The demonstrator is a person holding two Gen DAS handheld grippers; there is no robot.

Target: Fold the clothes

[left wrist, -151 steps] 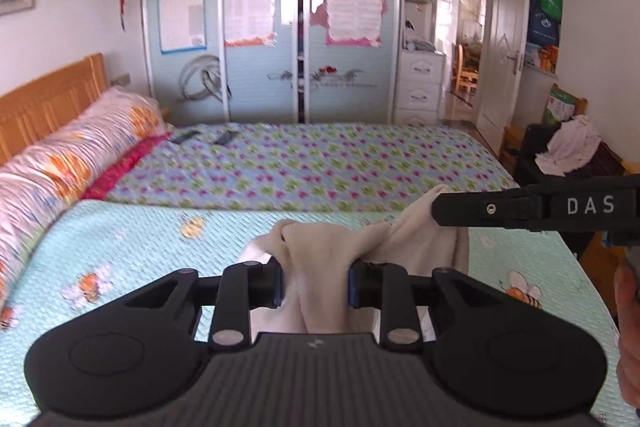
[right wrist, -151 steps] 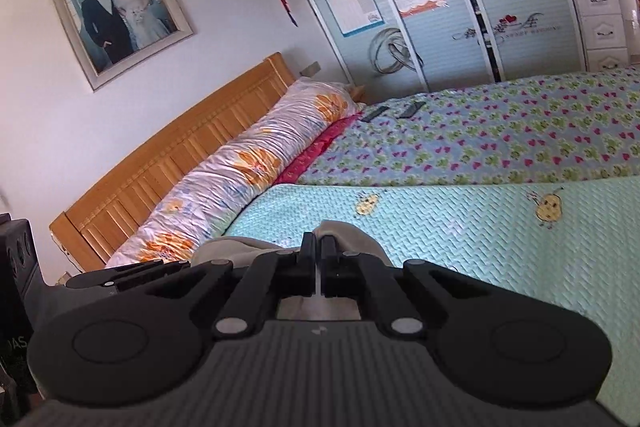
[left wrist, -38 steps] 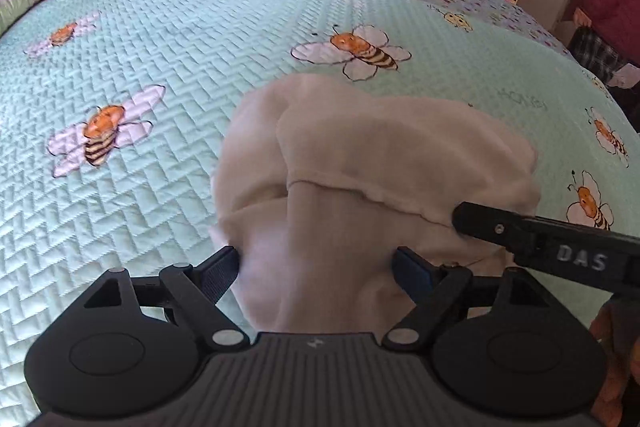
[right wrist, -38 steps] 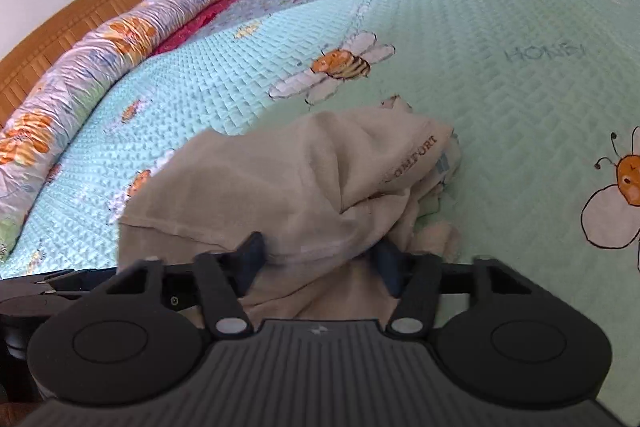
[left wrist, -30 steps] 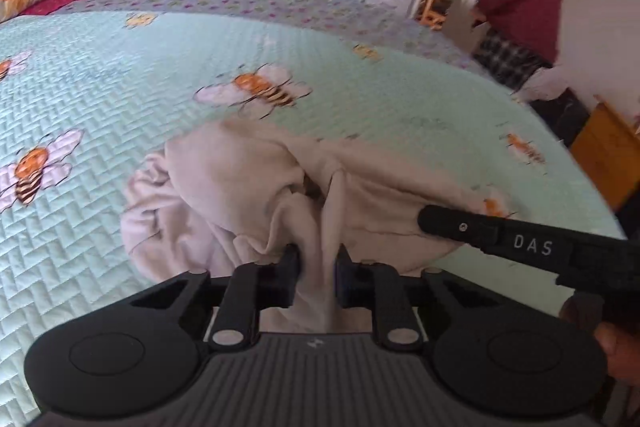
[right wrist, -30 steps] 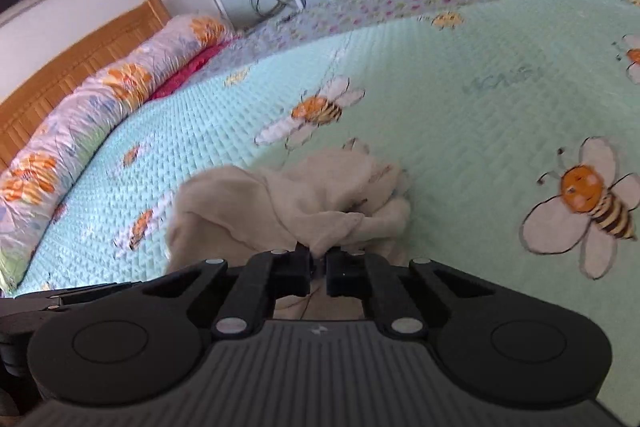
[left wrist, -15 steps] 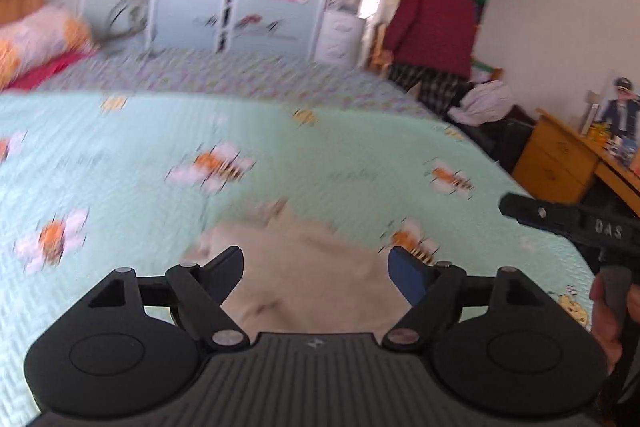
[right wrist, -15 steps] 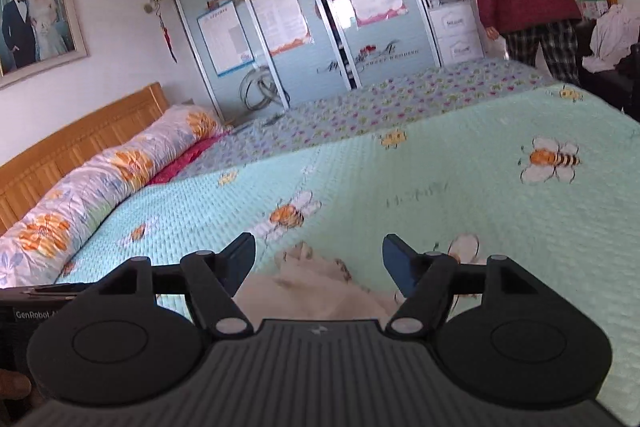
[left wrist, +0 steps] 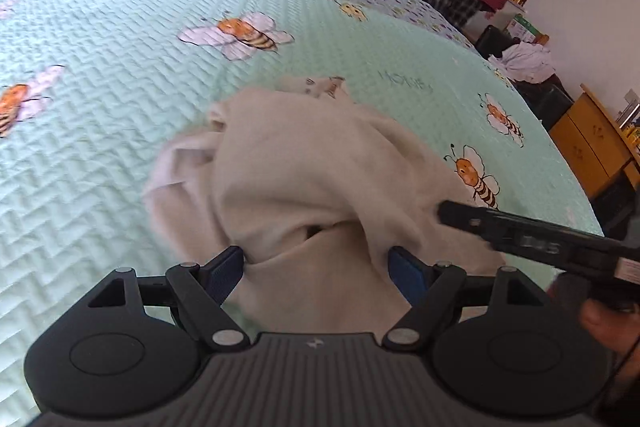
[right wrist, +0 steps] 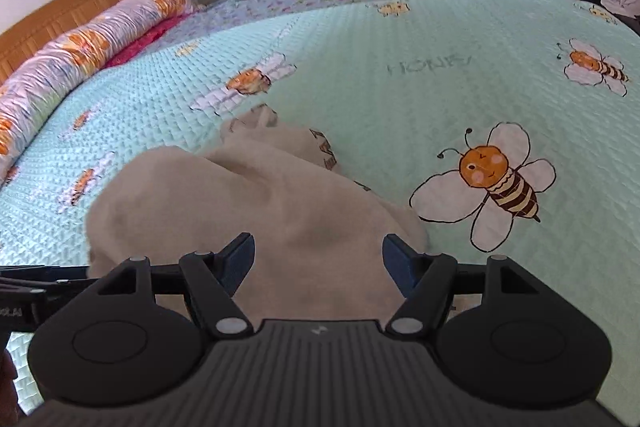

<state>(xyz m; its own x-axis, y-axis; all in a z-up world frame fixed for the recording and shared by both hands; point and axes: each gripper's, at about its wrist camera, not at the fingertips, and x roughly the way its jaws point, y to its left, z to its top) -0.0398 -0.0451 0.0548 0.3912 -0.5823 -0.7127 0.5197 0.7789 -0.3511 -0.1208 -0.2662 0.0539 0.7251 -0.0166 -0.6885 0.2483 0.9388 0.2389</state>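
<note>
Beige garment point(left wrist: 304, 163) lies crumpled on the near part of the mint bee-print quilt point(left wrist: 100, 39), unfolded, both tongs spread wide around it.

The left gripper point(left wrist: 316, 267) and right gripper point(right wrist: 318, 261) each straddle a near bunch of the cloth with jaws wide, the pads not pressing on it. To do this step well, I judge each should find a true edge or corner, not a mid-cloth lump, close on a single layer, then lift and draw apart so the piece spreads flat before any fold. The fabric looks soft, thick and fleecy, heaped in rounded folds, with dark lettering showing at its far right edge and a paler inner layer at the far left.
</note>
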